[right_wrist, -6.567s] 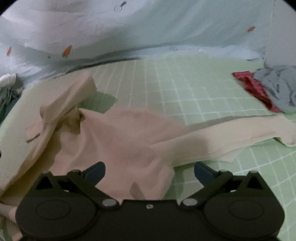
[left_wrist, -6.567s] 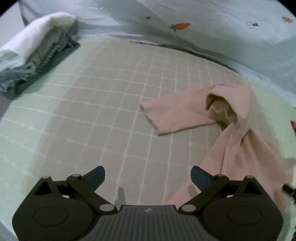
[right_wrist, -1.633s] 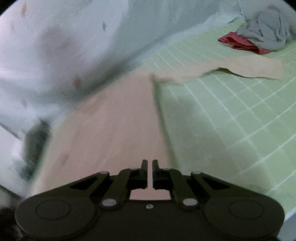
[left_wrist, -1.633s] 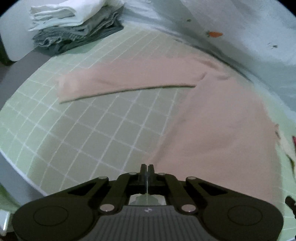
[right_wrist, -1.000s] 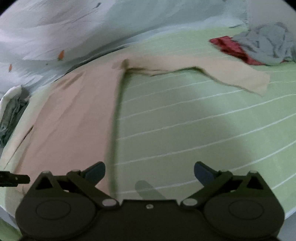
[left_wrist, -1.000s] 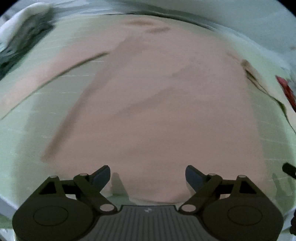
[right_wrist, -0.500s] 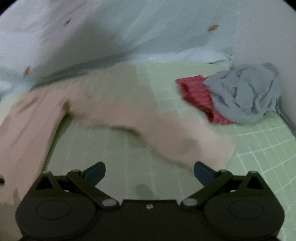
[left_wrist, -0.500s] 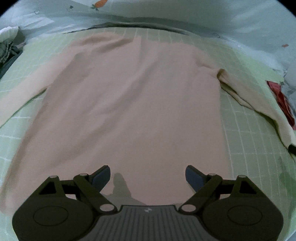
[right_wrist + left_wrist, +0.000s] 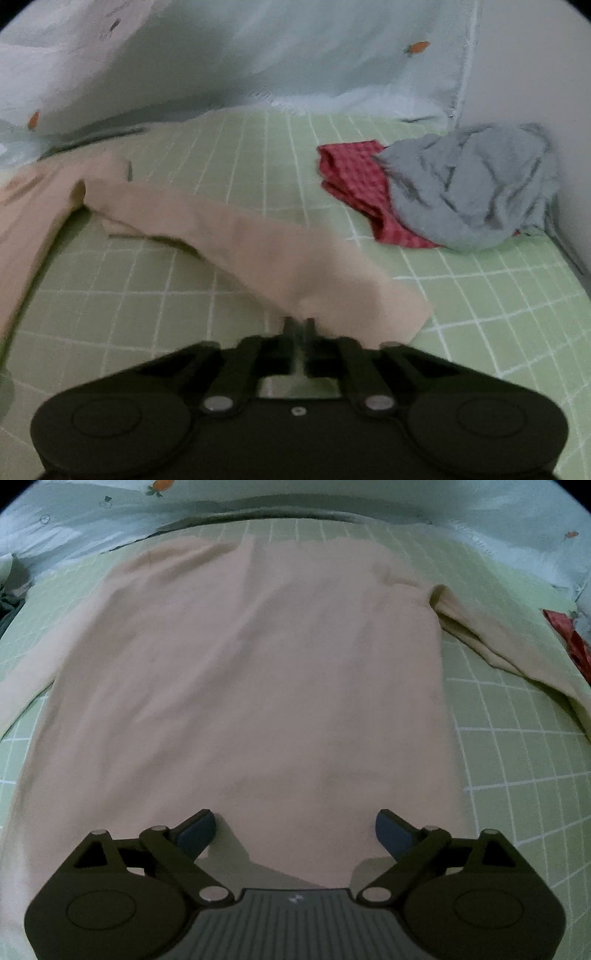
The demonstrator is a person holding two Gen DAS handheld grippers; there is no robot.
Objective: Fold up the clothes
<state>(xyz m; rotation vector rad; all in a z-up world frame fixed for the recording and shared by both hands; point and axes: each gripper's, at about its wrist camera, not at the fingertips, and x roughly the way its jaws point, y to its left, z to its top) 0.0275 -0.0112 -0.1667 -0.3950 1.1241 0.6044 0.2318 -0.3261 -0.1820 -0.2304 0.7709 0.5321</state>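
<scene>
A pale pink long-sleeved shirt (image 9: pixel 251 686) lies spread flat on the green checked sheet (image 9: pixel 517 775), collar end far, hem near. My left gripper (image 9: pixel 295 830) hovers over the middle of the hem. Its jaws are opening, and only the flat fabric lies below them. The shirt's right sleeve (image 9: pixel 258 247) stretches out sideways across the sheet. My right gripper (image 9: pixel 298 323) is shut on the near edge of that sleeve, close to the cuff, where the cloth bunches up at the fingertips.
A red checked cloth (image 9: pixel 354 184) and a crumpled grey garment (image 9: pixel 472 192) lie at the far right by the wall. Light blue carrot-print bedding (image 9: pixel 258 55) rises behind the sheet. Folded clothes (image 9: pixel 7 594) peek in at the left edge.
The right gripper swung from the shirt's body out to the sleeve's end and closed on it. The left gripper let go of the hem earlier, slid to its middle and stays open.
</scene>
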